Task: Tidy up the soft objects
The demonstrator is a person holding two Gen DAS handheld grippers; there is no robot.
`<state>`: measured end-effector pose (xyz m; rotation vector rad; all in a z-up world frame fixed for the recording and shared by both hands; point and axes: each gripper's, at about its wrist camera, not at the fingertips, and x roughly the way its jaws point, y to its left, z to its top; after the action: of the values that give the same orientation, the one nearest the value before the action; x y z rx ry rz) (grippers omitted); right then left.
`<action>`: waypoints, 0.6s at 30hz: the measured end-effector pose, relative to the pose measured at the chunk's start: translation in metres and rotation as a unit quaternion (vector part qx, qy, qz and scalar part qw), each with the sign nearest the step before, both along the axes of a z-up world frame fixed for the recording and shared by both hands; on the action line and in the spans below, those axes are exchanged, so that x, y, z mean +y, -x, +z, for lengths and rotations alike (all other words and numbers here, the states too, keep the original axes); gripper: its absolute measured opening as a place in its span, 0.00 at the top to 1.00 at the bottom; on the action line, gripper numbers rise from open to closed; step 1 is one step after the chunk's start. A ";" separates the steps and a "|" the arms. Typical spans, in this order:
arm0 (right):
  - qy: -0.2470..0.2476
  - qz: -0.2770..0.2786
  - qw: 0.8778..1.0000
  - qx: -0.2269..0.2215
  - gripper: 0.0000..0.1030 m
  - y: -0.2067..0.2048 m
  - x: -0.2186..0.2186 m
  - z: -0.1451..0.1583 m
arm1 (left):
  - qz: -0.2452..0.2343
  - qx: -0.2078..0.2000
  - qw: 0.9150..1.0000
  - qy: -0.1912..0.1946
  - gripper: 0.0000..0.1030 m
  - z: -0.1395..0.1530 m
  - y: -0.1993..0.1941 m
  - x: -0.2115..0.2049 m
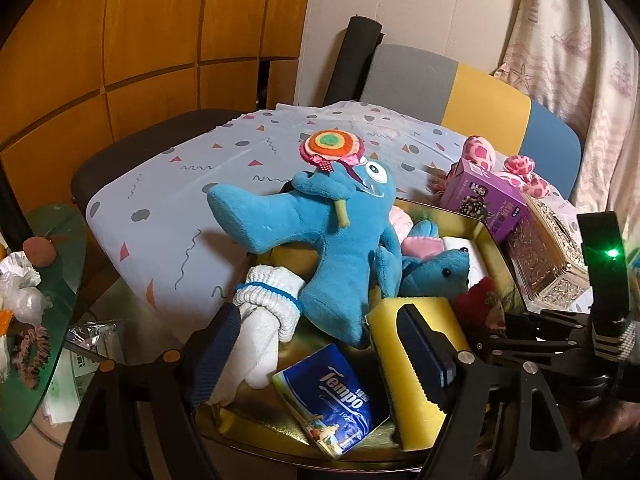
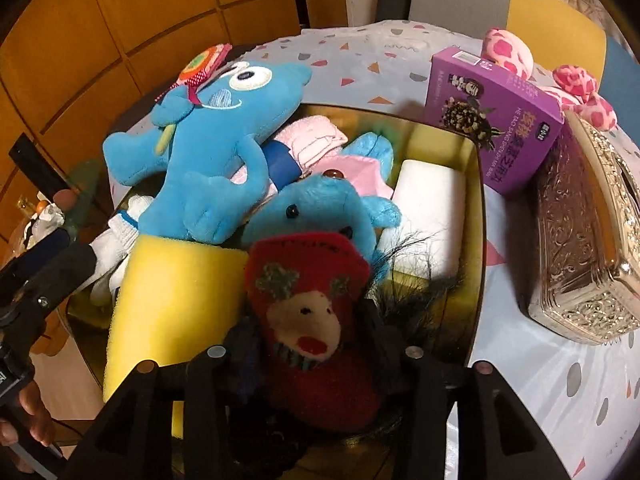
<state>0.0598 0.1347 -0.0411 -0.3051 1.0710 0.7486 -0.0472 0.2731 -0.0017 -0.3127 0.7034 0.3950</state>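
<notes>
Gold tin box (image 1: 496, 236), left wrist view: I count in it a big blue plush (image 1: 340, 248) with a lollipop (image 1: 332, 146), lying half over the far-left rim, a small blue plush (image 1: 436, 268), a rolled white sock (image 1: 268, 300) at the near left, a yellow sponge (image 1: 400, 320) and a blue tissue pack (image 1: 336, 396) nearest me. My left gripper (image 1: 320, 352) hangs over the near end, jaws wide, one finger against the sock, the other on the sponge, nothing clamped. Right wrist view: same box (image 2: 476, 200), also holding pink cloth (image 2: 316, 140) and a white block (image 2: 432, 200) at the far right. My right gripper (image 2: 316, 356) sits low over a red knitted toy (image 2: 312, 304) at the near edge, jaws part open; whether they pinch it I cannot tell. Outside on the patterned cloth (image 2: 540, 368): purple carton (image 2: 492, 120), silver tissue case (image 2: 580, 248), pink spotted plush (image 2: 508, 54) far right. I judge most soft items boxed; the pink plush remains.
</notes>
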 end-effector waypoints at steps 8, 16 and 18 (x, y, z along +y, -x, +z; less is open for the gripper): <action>-0.021 -0.003 0.999 -0.026 0.49 0.014 -0.014 0.015 | -0.004 -0.004 1.000 -0.009 0.15 0.006 0.000 -0.007; -0.055 -0.021 0.996 -0.069 0.34 0.029 -0.030 0.038 | -0.009 -0.011 1.000 -0.024 0.08 0.014 0.001 -0.019; -0.063 -0.032 0.994 -0.082 0.34 0.033 -0.037 0.044 | -0.011 -0.013 0.999 -0.027 0.05 0.016 0.001 -0.023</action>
<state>0.0272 0.0973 0.0033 -0.2188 0.8714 0.7186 -0.0483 0.2499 0.0146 -0.2580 0.6691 0.3879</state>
